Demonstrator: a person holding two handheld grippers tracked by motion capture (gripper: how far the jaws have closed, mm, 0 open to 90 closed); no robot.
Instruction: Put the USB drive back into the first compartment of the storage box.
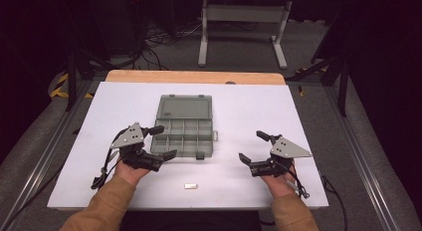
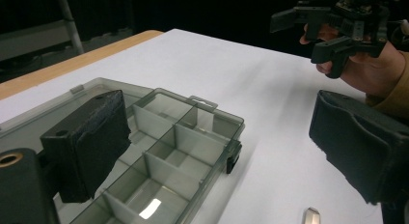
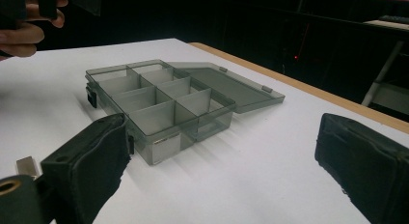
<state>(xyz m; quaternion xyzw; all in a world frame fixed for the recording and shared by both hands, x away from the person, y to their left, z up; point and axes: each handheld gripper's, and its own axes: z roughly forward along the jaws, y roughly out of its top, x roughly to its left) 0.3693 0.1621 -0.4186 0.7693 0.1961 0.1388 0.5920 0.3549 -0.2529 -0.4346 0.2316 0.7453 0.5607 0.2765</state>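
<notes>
A: What sits in the middle of the high view?

B: A smoky-grey compartment box (image 1: 182, 136) on the white table (image 1: 249, 116), its lid (image 1: 185, 107) folded flat toward the top of the frame. The tray is split by dividers into small cells, and they look bare.

A: And the left gripper (image 1: 159, 141)?

B: Left of centre, right beside the box's left edge. Its jaws stand wide apart, one at the box's upper left side, the other near its lower left corner. In the left gripper view the box (image 2: 169, 151) lies in the lower middle between the two black jaws, with nothing clamped.

A: The right gripper (image 1: 254, 147)?

B: Right of centre, well apart from the box, jaws also spread and holding nothing. In its own view the box (image 3: 164, 103) lies at centre, lid (image 3: 236, 86) toward the right.

A: Anything else?

B: A small pale metallic piece (image 1: 191, 186) lies low in the high view, below the box, between the two hands. I cannot tell what it is.
</notes>
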